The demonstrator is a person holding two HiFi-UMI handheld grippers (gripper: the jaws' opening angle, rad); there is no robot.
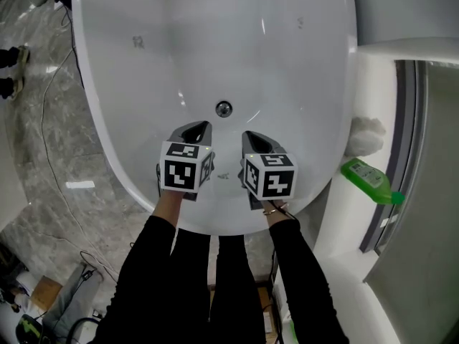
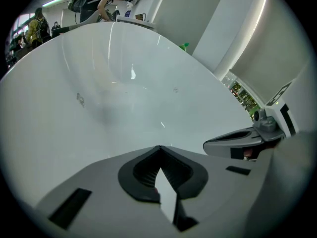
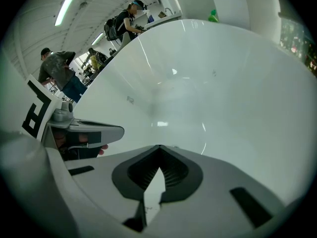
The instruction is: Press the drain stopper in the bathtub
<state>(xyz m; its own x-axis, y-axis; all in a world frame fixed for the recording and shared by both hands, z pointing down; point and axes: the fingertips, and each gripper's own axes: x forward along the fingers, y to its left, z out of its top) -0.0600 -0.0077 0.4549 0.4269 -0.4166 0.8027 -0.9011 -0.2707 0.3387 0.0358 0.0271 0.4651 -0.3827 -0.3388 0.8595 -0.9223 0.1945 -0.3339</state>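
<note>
My left gripper (image 1: pixel 203 127) hangs over the bathtub (image 1: pixel 143 84), clenched on nothing. The drain stopper (image 1: pixel 224 109) sits on the tub floor just ahead, between my 2 grippers. My right gripper (image 1: pixel 249 136) is clenched too, empty.
</note>
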